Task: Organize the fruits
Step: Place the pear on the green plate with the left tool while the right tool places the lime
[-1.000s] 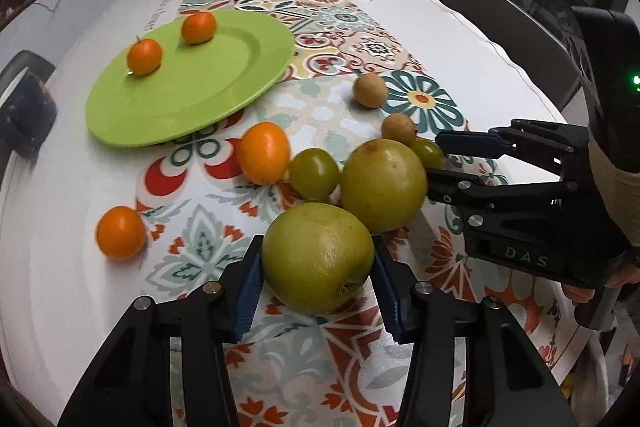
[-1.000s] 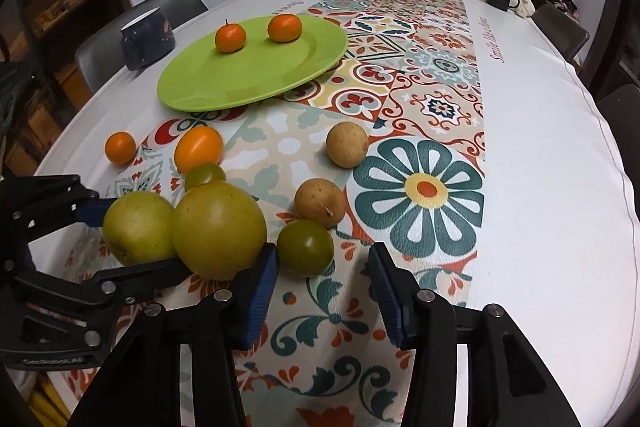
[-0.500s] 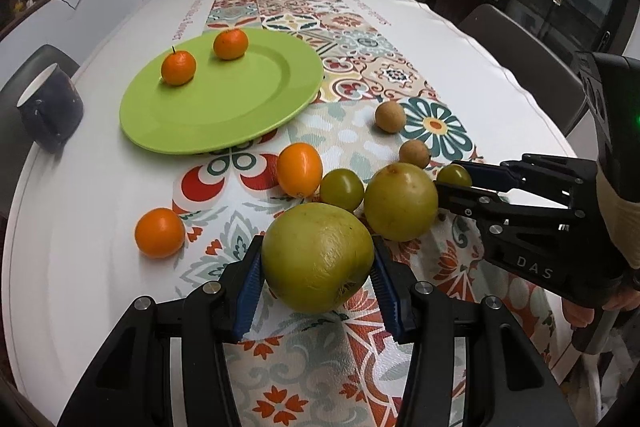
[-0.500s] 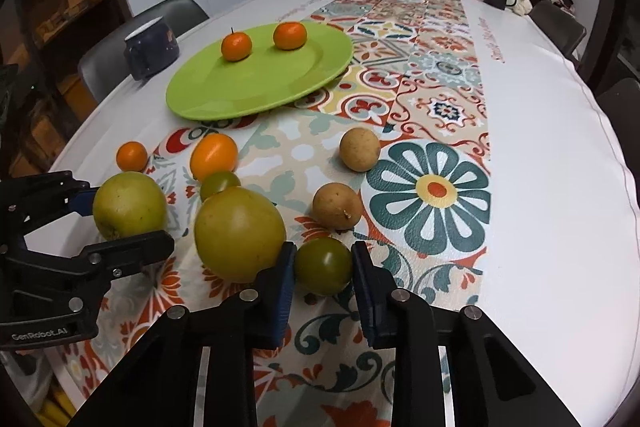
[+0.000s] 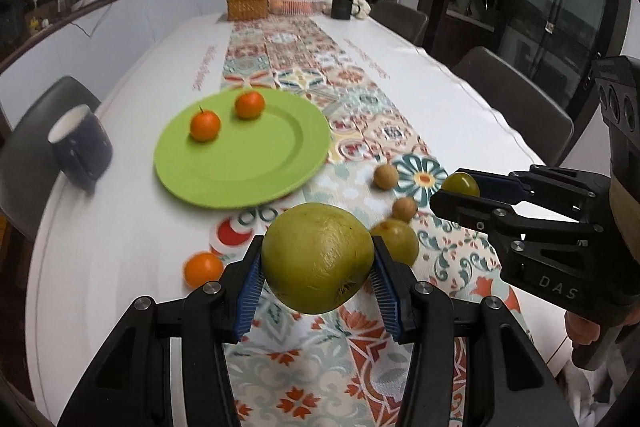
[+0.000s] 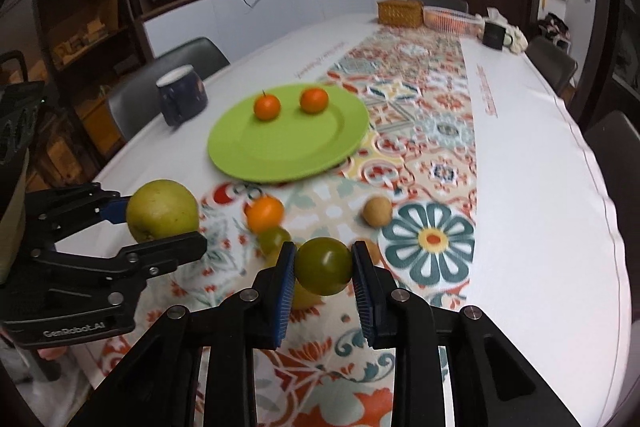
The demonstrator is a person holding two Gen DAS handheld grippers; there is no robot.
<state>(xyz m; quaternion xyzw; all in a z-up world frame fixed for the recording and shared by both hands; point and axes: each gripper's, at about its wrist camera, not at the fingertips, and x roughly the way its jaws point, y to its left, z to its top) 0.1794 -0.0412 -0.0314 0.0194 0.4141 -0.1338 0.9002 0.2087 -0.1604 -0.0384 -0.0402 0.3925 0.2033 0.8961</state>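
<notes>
A long white table carries a patterned runner down its middle. On it sits a green plate with two small oranges resting near its far rim, and a dark mug stands beside the plate near the table edge. The left gripper has its blue pads pressed against both sides of a large yellow-green fruit, which hangs clear above the runner. A second big green fruit lies on the runner just behind it. The right gripper is clamped tight on a small dark green fruit, also lifted off the cloth. An orange, a small green fruit and two brown fruits lie loose on the runner, and one more orange lies on the white cloth
</notes>
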